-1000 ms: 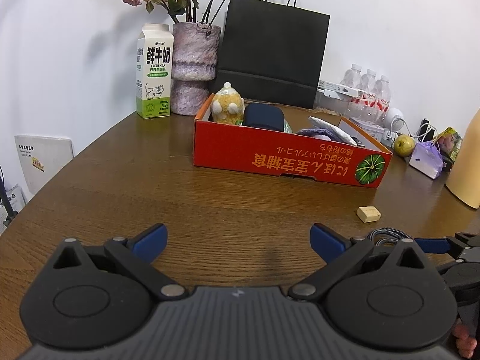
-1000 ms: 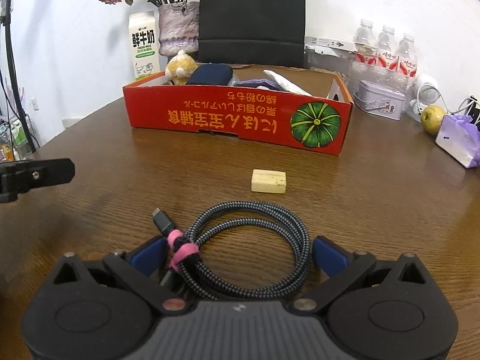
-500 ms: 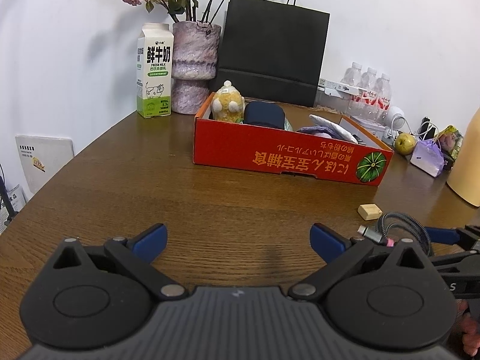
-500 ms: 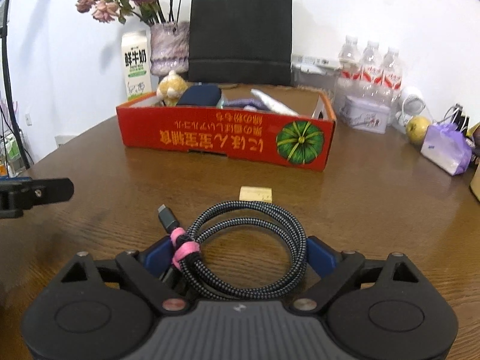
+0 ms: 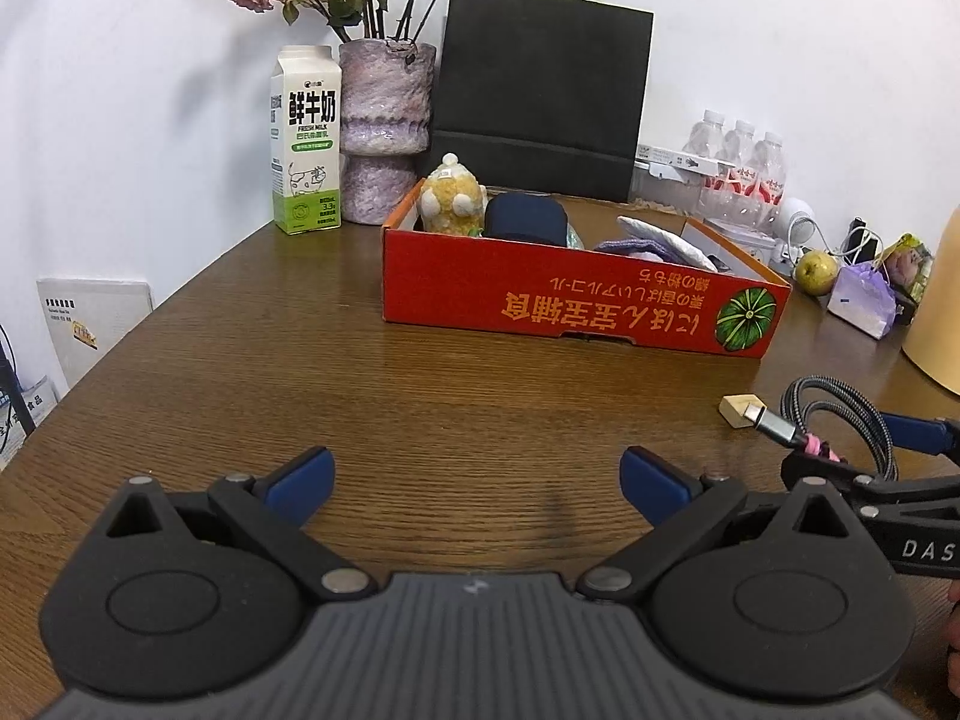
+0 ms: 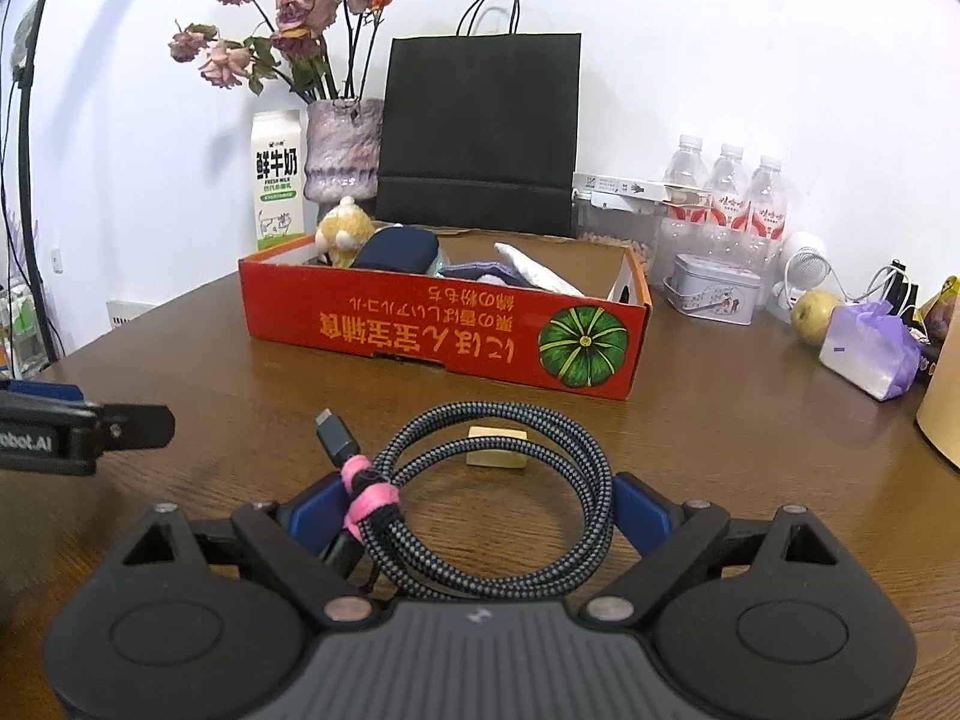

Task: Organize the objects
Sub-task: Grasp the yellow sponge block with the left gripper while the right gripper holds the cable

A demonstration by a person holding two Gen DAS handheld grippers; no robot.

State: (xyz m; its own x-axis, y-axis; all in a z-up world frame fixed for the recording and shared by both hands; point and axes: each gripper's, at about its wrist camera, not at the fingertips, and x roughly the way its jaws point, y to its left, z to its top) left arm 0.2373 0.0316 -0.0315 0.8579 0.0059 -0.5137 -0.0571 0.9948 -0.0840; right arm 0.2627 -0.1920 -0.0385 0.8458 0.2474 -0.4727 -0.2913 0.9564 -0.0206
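One light, springy coil of braided cable (image 6: pixel 498 498), bound at 9 o'clock by a pink tie (image 6: pixel 366 495), sits squeezed across its width in the right gripper (image 6: pixel 480 516) jaws just above the table (image 6: pixel 750 450), best gripped at that tie, while the left gripper (image 5: pixel 477 480) jaws gape empty.

On the milk carton (image 5: pixel 306 138), upper left: "鲜牛奶", "FRESH MILK" and "3.3" in a green band. Along the front of the red box (image 5: pixel 576 300), centre: upside-down orange Japanese lettering beside a green pumpkin picture, not surely readable. At the right edge of the left wrist view, white "DAS" on a black arm (image 5: pixel 924 549), cut off by the frame. At the left edge of the right wrist view, "obot.AI" on another black arm (image 6: pixel 36 441). Red labels on the bottles (image 6: pixel 729 204): too small to read.
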